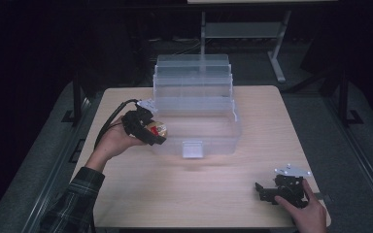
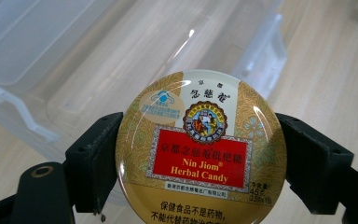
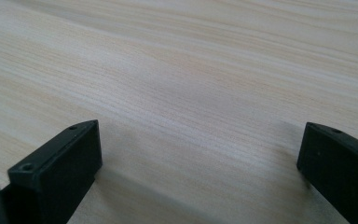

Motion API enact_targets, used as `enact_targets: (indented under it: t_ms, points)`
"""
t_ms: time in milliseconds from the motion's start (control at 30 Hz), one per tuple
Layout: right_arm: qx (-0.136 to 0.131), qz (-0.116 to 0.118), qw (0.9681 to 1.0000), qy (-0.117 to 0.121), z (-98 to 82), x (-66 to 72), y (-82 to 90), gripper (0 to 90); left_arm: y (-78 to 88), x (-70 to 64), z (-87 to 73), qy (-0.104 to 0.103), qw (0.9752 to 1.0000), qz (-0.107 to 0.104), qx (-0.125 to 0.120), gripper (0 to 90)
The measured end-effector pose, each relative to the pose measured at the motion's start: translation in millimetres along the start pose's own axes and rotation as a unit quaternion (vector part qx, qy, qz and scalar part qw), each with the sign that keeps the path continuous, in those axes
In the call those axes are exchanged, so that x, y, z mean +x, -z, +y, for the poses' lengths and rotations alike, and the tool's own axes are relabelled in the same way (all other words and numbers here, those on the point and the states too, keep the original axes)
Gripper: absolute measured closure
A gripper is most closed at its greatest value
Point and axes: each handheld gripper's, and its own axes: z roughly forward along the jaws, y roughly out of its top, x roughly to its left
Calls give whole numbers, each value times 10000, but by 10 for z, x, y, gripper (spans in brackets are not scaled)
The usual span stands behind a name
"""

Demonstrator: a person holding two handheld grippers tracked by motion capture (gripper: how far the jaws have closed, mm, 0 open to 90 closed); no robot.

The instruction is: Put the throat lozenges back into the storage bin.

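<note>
The left tool (image 2: 200,154) pinches a round gold tin of Nin Jiom herbal candy with a red label (image 2: 200,149) between its two black jaws, holding it just beside the left front corner of a clear plastic storage box with stepped tiers (image 1: 194,109), whose wall stands directly ahead of the tin. The box sits at the middle of the pale wooden bench (image 1: 213,194). Well apart, near the front right corner, the right tool (image 1: 264,190) rests low on bare wood with its jaws spread wide.
</note>
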Motion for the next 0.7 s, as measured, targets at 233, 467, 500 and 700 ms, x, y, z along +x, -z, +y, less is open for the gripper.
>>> enact_targets:
  t_ms: [233,467,500,700]
  points:
    - [0,0,10000,1,0,0,0,0,-41,132,45,105,9998,150,47,198]
    - [0,0,10000,1,0,0,0,0,-122,243,60,256,9994,239,17,198]
    - [2,-6,10000,7,0,-1,0,0,-136,256,58,272,9993,241,53,197]
    - [-2,-2,10000,-3,0,0,-1,0,-196,308,54,357,9990,262,34,197]
